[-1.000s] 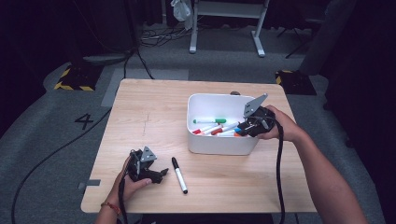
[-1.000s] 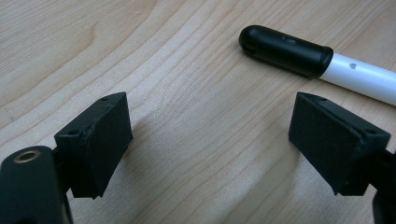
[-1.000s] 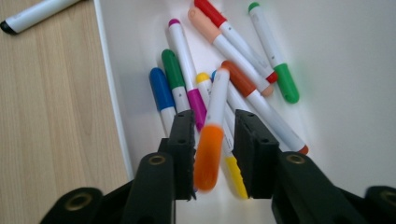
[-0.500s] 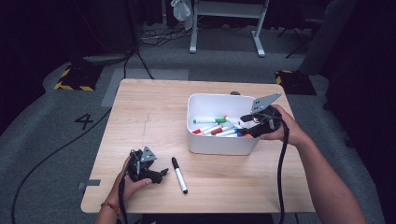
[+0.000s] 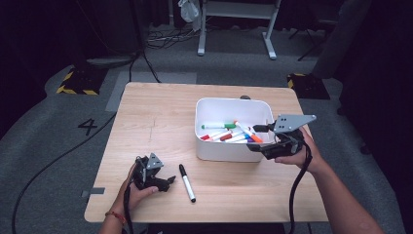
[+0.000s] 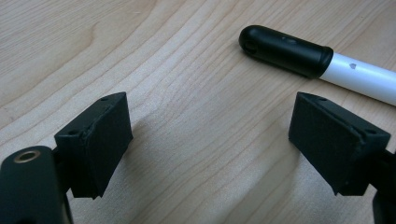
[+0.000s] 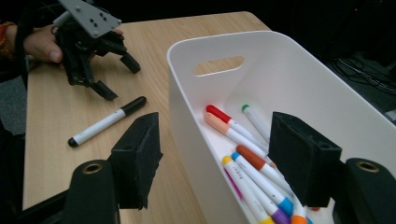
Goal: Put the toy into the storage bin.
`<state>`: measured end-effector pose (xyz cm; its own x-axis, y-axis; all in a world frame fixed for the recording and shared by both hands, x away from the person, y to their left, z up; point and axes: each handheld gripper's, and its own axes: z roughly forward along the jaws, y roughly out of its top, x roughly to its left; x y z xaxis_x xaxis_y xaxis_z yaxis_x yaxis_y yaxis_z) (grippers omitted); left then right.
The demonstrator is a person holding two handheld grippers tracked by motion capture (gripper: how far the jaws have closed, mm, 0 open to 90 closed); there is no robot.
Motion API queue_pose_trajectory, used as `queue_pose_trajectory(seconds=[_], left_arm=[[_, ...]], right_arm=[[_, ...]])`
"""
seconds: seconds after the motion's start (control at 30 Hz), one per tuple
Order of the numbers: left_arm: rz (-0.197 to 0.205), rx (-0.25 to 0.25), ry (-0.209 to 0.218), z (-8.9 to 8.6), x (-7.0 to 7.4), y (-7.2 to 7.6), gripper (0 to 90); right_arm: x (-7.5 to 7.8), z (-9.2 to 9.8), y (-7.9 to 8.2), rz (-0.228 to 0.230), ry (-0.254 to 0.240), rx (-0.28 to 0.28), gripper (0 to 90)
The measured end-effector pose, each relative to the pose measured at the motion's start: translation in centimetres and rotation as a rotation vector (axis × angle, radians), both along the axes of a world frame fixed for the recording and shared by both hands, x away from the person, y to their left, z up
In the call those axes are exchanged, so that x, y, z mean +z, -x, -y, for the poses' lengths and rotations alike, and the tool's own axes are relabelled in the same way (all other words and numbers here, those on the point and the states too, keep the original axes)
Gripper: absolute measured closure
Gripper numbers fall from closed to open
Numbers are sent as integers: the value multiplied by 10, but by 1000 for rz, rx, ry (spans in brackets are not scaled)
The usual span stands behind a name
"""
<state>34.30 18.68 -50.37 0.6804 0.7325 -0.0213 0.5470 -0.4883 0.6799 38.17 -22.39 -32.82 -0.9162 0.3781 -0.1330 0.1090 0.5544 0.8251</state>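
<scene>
I read the work as gathering markers into the white bin (image 5: 233,148), and it looks nearly finished; a cluster of coloured markers (image 5: 229,132) already lies inside the bin, with green, red, orange and blue caps showing; one black marker (image 5: 186,182) is left out on the counter (image 5: 156,122), lying flat near the front edge, between my left tongs and the bin but apart from both.

My right tongs (image 5: 258,137) sit at the bin's right side, level with its rim; their jaws have just been opening and now stand spread with nothing between them; in the right gripper view the bin's near wall runs up between the two black pads (image 7: 137,158), without either pad pressing on it; so I judge that hand has let go of its last marker and is free.

My left tongs (image 5: 168,181) rest low on the counter just beside the black marker, also spread and empty; in the left gripper view the marker's black cap (image 6: 285,49) lies ahead of the pads and off toward the right one, not yet between them.

What remains, as I see it: bring the left tongs around that marker, pinch it, carry it across to the bin and drop it in with the rest.
</scene>
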Motion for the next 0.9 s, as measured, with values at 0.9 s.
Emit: queue_pose_trajectory(seconds=[0.9], left_arm=[[-2,-9,-5,-2,0,1,135]], right_arm=[[-127,-139,41,-131,133,170,343]])
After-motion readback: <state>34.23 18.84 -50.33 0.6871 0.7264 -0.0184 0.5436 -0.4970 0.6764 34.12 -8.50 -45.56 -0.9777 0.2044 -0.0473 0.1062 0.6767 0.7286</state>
